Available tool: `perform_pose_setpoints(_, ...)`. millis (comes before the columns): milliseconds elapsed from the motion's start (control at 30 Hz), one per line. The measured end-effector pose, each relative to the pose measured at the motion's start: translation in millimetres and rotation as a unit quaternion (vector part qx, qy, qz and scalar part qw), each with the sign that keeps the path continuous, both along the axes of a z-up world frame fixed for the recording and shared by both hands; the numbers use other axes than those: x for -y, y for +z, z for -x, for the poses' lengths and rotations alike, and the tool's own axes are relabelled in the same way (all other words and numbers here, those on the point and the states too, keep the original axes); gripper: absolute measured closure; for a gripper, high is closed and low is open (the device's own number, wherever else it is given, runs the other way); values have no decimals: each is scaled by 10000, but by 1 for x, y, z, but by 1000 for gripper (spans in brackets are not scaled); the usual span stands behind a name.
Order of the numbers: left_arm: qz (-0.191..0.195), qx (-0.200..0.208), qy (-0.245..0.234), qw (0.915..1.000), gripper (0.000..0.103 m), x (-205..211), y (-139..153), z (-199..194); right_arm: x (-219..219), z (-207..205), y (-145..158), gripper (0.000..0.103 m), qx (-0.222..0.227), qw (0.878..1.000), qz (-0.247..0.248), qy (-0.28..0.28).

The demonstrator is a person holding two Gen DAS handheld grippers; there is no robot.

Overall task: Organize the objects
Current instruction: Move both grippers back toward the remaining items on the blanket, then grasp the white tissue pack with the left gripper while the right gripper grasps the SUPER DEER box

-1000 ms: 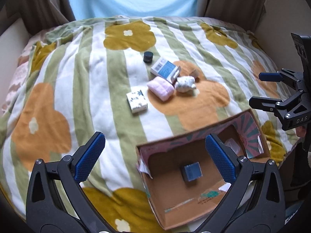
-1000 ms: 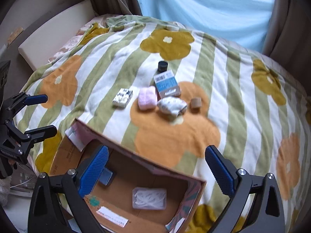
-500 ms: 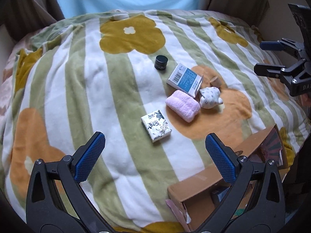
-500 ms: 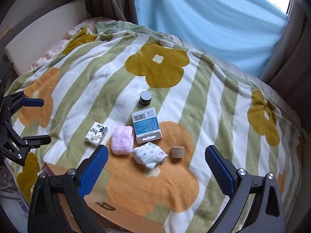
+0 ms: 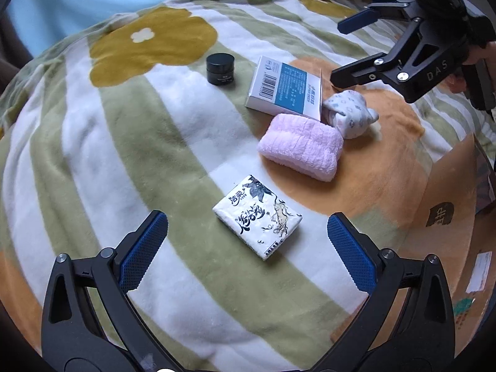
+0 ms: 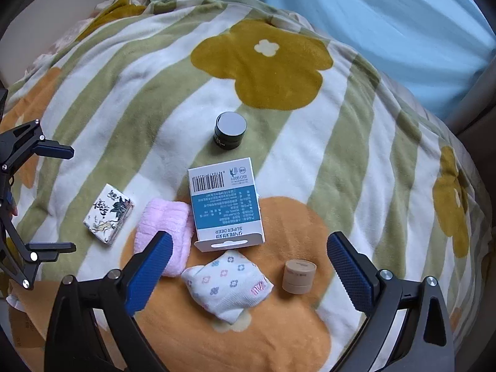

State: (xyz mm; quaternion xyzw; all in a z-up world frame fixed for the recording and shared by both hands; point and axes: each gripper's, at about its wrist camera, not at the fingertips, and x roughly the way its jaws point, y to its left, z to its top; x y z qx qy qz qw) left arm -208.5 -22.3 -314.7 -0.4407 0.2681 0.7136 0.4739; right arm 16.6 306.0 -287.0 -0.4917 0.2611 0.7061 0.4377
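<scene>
- One black jar [image 6: 230, 130], upper middle of the right wrist view.
- One blue-and-white box [image 6: 225, 203] with a barcode, centre of that view.
- One pink folded towel [image 6: 164, 232], left of centre.
- One tissue pack [image 5: 257, 216] printed in black ink, centre of the left wrist view.
- One white cloth bundle [image 6: 228, 283] with small flowers, lower middle of the right wrist view.
- One small tan round container [image 6: 298, 276], lower right of centre.
- One cardboard box [image 5: 449, 217], right edge of the left wrist view.
- One striped flowered blanket [image 6: 310, 155] under all of it.
- Two grippers: the left gripper [image 5: 248, 249] and the right gripper [image 6: 248, 268], both with jaws spread wide.
</scene>
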Motion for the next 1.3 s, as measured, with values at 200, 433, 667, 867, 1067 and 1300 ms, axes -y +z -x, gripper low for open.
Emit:
perform_pose_setpoints(200,62,15,-517,9986,1,-9,-27,6,-13,6,-32,4,211,9996,178,90)
perform_pose_setpoints(433,-6,135,-801,9967,1,-14,-39,14,-22,14,-48,4,324,9989,286,176)
perform_pose_setpoints(667,-24,241,-1005,9946,7,-15,-49,12,-26,22,-58,4,387,9983,344,263)
perform_pose_setpoints(867,-68,248,-1151,9930,18,-16,-52,9,-28,30,-67,16,372,9978,431,349)
perform_pose_setpoints(1067,-87,270,-1263,9916,30,-15,-52,9,-27,37,-70,29,322,9974,500,402)
perform_pose_setpoints(1300,-98,269,-1239,9919,31,-15,-50,8,-23,41,-68,40,262,9974,516,429)
